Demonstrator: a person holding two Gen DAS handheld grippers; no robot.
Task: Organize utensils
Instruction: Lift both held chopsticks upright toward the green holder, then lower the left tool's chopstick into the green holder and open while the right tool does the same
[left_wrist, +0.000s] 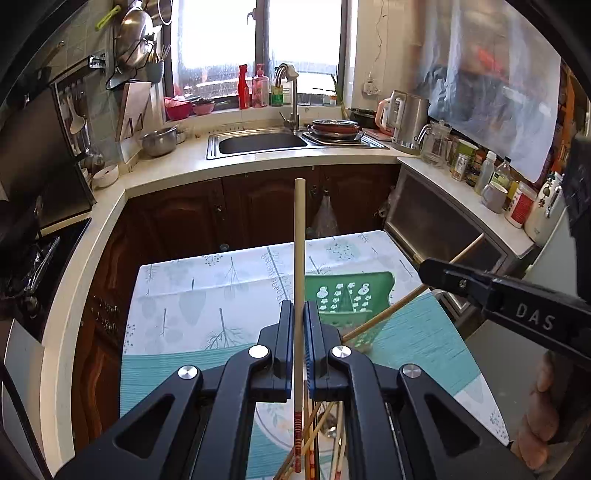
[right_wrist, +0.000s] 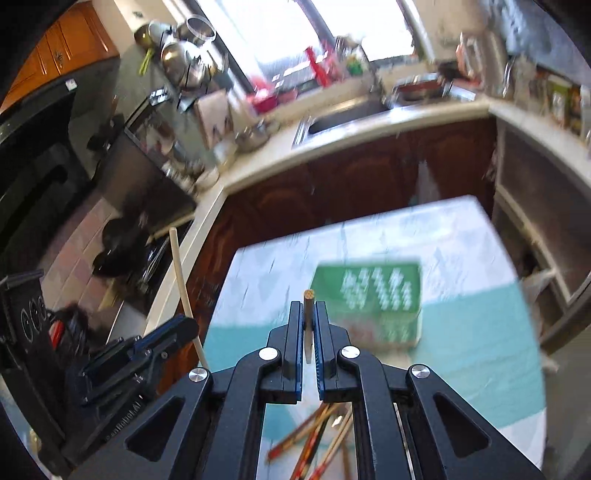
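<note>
My left gripper is shut on a pale wooden chopstick with a red-striped end; it points straight ahead above the table. My right gripper is shut on another chopstick, seen almost end-on. From the left wrist view the right gripper comes in from the right, its chopstick slanting over a green perforated basket. That basket sits ahead on the table, blurred. A pile of chopsticks with a metal spoon lies below both grippers. The left gripper shows at the left.
The table carries a leaf-patterned cloth and a teal mat. Behind it run dark wood cabinets, a counter with a steel sink, stacked dishes, a kettle and jars. A hand holds the right gripper.
</note>
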